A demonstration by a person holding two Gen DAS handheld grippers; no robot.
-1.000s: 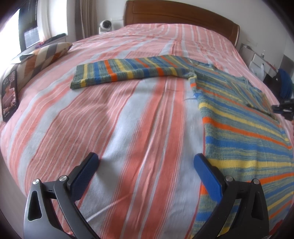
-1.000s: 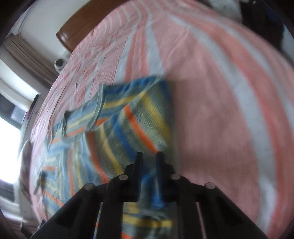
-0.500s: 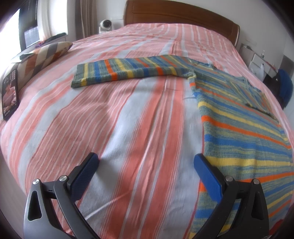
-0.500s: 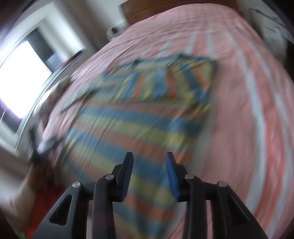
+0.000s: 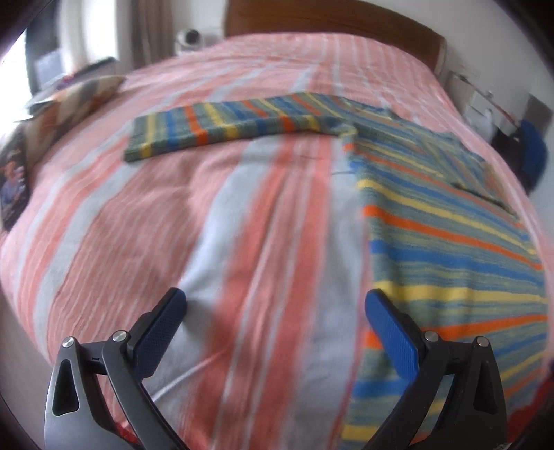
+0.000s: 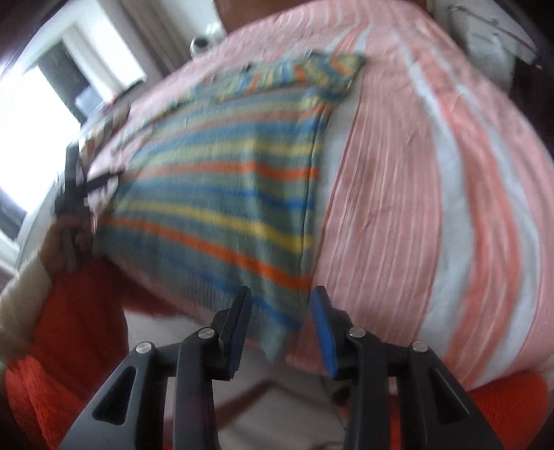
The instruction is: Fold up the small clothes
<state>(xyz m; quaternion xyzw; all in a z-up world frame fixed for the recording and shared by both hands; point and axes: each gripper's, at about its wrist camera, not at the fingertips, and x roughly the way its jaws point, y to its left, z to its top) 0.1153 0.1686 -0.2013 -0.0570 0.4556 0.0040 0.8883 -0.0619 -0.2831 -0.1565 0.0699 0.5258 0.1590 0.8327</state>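
A striped knitted sweater (image 5: 432, 242) in blue, yellow, orange and grey lies flat on the pink-striped bed (image 5: 242, 225). Its left sleeve (image 5: 225, 128) stretches out to the left. In the right wrist view the other sleeve (image 6: 297, 74) lies folded over the sweater's (image 6: 221, 194) top. My left gripper (image 5: 273, 297) hovers wide open over the bedspread, its right finger at the sweater's side edge. My right gripper (image 6: 282, 294) is open above the sweater's lower right hem corner, which hangs over the bed's edge between the fingers; the pads do not press on it.
A patterned pillow (image 5: 69, 100) and a magazine (image 5: 14, 180) lie at the bed's left edge. Behind are the wooden headboard (image 5: 329, 20) and a small white camera (image 5: 188, 38). A nightstand (image 5: 484, 100) stands at the right. A person's orange clothing (image 6: 69, 311) is by the bed's foot.
My right gripper let go of the folded sleeve, opened, and swept back down the sweater to its lower hem corner. The left gripper stayed in place.
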